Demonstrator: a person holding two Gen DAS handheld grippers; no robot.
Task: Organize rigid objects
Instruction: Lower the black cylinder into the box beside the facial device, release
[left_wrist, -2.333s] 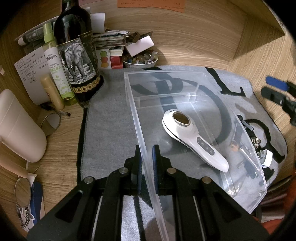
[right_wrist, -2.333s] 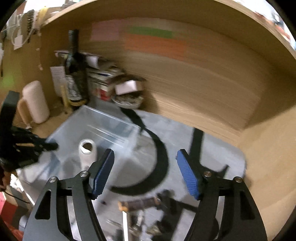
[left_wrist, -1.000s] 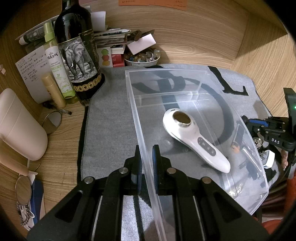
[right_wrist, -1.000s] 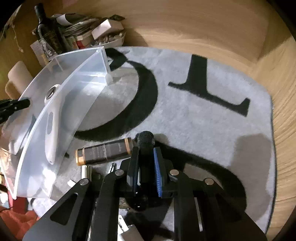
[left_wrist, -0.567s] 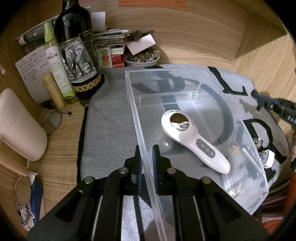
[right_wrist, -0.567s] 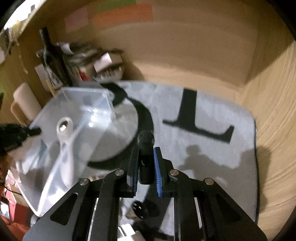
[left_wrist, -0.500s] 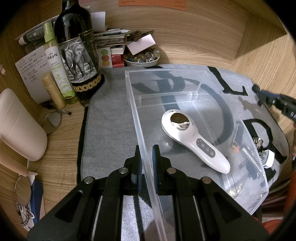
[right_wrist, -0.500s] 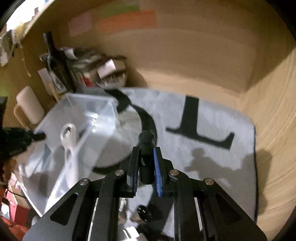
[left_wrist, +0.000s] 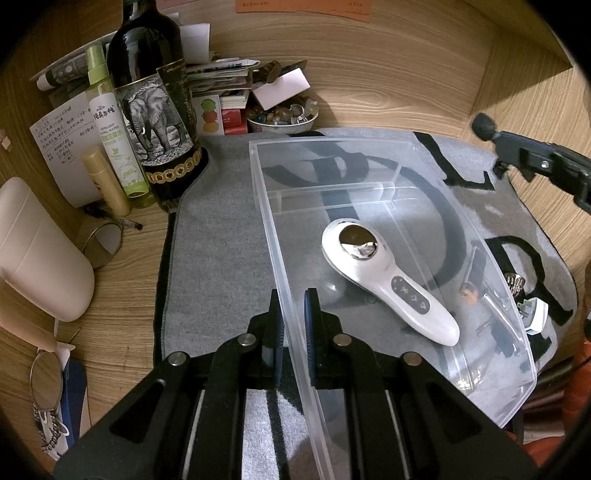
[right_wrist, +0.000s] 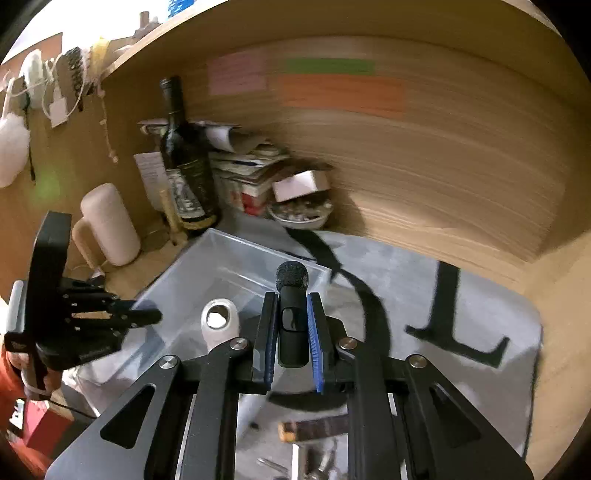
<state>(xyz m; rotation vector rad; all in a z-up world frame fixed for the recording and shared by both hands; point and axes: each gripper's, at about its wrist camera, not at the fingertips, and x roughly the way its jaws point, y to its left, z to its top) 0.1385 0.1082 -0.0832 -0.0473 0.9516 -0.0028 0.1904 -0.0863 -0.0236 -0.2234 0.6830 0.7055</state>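
Note:
My left gripper (left_wrist: 293, 314) is shut on the near wall of a clear plastic bin (left_wrist: 332, 147) standing on the grey mat. A white handheld device (left_wrist: 388, 284) lies inside the bin. My right gripper (right_wrist: 291, 332) is shut on a small black microphone (right_wrist: 291, 314) with a foam tip and holds it in the air over the mat, beside the bin (right_wrist: 236, 254). The microphone also shows in the left wrist view (left_wrist: 482, 127), above the bin's far right corner. A brown cylinder (right_wrist: 317, 428), a white plug (left_wrist: 533, 315) and small metal pieces lie on the mat right of the bin.
A wine bottle (left_wrist: 155, 103), a green spray bottle (left_wrist: 114, 129), papers, books and a bowl of stones (left_wrist: 282, 118) crowd the back left corner. A cream rounded container (left_wrist: 37, 251) stands at the left. Wooden walls close the back and right.
My right gripper came down, shut on the microphone on the mat, then lifted it up and toward the bin. My left gripper has kept its hold on the bin wall.

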